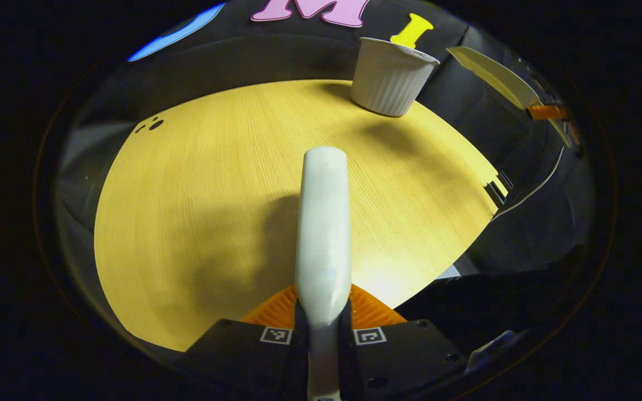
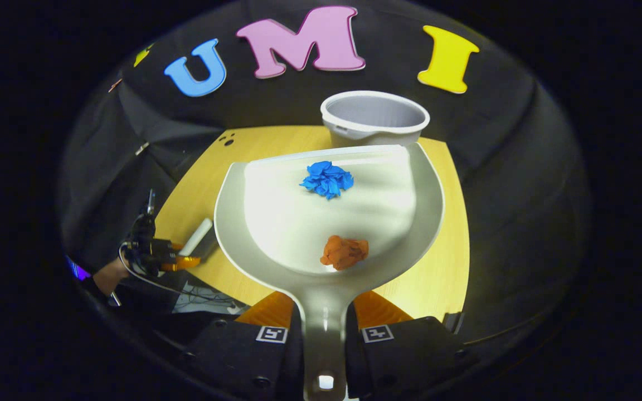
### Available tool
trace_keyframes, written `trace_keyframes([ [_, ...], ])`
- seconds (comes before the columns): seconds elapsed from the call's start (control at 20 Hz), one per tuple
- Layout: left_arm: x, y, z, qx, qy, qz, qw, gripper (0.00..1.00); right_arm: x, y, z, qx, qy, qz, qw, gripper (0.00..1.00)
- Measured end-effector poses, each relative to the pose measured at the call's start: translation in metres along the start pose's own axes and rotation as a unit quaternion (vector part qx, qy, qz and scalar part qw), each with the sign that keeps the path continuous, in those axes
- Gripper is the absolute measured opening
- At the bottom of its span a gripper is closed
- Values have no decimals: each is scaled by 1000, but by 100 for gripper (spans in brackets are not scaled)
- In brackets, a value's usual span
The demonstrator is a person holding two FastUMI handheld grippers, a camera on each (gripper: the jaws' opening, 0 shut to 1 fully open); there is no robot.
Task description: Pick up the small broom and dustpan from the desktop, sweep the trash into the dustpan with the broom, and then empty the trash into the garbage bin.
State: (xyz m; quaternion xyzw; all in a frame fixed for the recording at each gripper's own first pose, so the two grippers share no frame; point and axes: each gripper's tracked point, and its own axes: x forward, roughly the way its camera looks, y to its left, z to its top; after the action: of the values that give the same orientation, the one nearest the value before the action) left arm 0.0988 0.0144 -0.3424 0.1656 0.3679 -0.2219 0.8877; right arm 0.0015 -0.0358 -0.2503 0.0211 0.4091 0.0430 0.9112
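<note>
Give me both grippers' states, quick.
Left gripper: shut on the broom handle.
Right gripper: shut on the dustpan handle, two paper wads in the pan.

Pale wood-grain desktop [image 1: 198, 184] (soft shadows across it), black cloth wall [image 2: 510, 111] behind, dim surroundings.

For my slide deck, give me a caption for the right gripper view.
Right gripper holds the dustpan, carrying blue and orange paper wads, before the bin.

White dustpan [image 2: 388, 189], blue wad [image 2: 326, 179], orange wad [image 2: 344, 252], yellow woodgrain desktop [image 2: 455, 262]
</note>
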Motion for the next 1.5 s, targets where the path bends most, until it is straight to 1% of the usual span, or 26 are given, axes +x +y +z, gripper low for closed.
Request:
trace_keyframes([
  [0.15,-14,1,-5,-10,8,1,1000,26,5,-6,23,2,-32,-14,999,33],
  [0.2,-20,2,-9,-11,11,3,1000,24,7,-7,30,7,-40,-15,999,33],
  [0.25,-25,4,-12,-12,13,6,1000,26,5,-6,37,16,-49,-13,999,34],
  [0.3,-29,7,-14,-14,14,11,1000,26,3,-5,47,27,-58,-13,998,29],
  [0.35,-32,10,-14,-20,14,13,1000,26,4,-6,58,36,-67,-13,997,29],
  [0.4,-34,10,-15,-30,15,12,999,25,5,-11,69,37,-74,-18,996,33],
  [0.45,-35,12,-15,-41,15,11,999,24,9,-20,81,33,-81,-30,996,33],
  [0.5,-34,14,-15,-51,14,11,999,26,17,-28,92,30,-87,-42,995,33],
  [0.55,-35,17,-16,-58,16,12,998,26,28,-33,105,30,-90,-48,994,33],
  [0.65,-36,25,-14,-77,16,19,997,24,44,-38,119,42,-92,-47,994,33],
  [0.7,-40,32,-12,-86,12,23,996,26,50,-45,124,44,-93,-55,993,29],
  [0.75,-43,42,-8,-93,8,29,995,25,57,-54,132,39,-97,-72,992,33],
  [0.8,-46,54,-4,-99,4,36,994,27,63,-63,139,32,-103,-90,990,33],
  [0.85,-49,62,0,-104,0,43,994,26,70,-71,146,27,-110,-106,988,34],
  [0.9,-51,70,4,-112,-4,49,992,26,76,-78,151,25,-115,-119,986,34],
  [0.95,-53,77,7,-120,-7,53,991,28,83,-84,157,26,-118,-129,984,34],
  [1.0,-54,83,9,-132,-8,55,990,25,89,-90,161,26,-121,-140,982,34],
  [1.1,-57,93,15,-172,-16,52,984,24,99,-105,170,4,-125,-176,976,34],
  [1.15,-60,97,18,-192,-22,49,980,26,103,-112,174,-12,-128,-194,972,34],
  [1.2,-61,100,19,-205,-26,49,977,24,106,-119,180,-25,-139,-215,966,34],
  [1.25,-63,105,20,-215,-29,50,975,24,107,-127,185,-37,-149,-242,958,34],
  [1.3,-63,109,19,-220,-29,53,974,27,108,-135,188,-49,-155,-267,950,34],
  [1.35,-63,112,19,-223,-27,57,973,27,109,-139,190,-60,-159,-282,944,34],
  [1.5,-61,114,18,-230,-21,56,971,26,111,-150,186,-88,-146,-313,934,34],
])
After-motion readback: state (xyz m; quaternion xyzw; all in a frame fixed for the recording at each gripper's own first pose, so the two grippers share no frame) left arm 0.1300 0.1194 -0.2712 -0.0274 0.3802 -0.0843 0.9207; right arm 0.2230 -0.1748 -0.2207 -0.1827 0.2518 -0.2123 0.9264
